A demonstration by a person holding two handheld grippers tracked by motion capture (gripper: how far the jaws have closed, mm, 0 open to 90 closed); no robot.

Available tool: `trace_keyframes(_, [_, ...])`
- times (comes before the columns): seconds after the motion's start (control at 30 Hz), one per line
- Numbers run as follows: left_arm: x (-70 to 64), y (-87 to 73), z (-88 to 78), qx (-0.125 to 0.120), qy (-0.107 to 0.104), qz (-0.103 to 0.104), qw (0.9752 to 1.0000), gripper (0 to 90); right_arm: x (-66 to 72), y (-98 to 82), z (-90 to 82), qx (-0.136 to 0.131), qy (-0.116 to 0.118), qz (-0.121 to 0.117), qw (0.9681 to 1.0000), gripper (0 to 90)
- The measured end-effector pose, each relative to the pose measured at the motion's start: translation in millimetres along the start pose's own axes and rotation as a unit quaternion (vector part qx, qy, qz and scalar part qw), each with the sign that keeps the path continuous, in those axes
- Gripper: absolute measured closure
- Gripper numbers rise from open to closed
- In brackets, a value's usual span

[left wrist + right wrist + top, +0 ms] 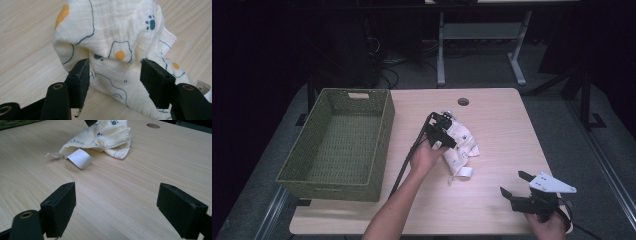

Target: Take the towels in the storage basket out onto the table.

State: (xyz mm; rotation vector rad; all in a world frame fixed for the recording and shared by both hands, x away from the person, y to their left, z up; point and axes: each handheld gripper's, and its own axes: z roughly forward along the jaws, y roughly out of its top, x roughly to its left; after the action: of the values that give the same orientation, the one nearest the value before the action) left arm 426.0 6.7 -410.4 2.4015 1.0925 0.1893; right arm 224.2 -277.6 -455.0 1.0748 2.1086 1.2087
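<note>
Two grippers are working here, and I am reading the scene from my edge of the table outward. Nearest me, the right gripper (518,183) is hovering low over bare wood at the table's (497,125) near right corner, its jaws spread wide with nothing between them. Farther in, near the middle of the table, the left gripper (446,131) is sitting at the near left edge of the crumpled cloth (462,142), a cream piece printed with paw marks and orange dots, its white tag (80,158) lying out toward me. In the left gripper view its jaws are standing apart on either side of a raised fold of the cloth (110,32), the pads not pressing on it, so I am judging it open and either taking or releasing a hold. If I am gathering the cloth for the green woven basket (337,145) standing just left of it, I am wanting the pads pushed deeper over that thick fold before closing, so several layers get pinched rather than one loose edge. Lifting straight up before swinging left should be keeping the trailing corner clear of the basket's near wall.
</note>
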Motion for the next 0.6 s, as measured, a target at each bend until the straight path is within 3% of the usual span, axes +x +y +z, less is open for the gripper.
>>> trace_keyframes(0.6, [-8.5, -19.6, -26.9, -0.032, -0.017, 0.005, 0.9993, 33.8, -0.8, 0.3, 0.7, 0.005, -0.003, -0.004, 1.0, 15.1])
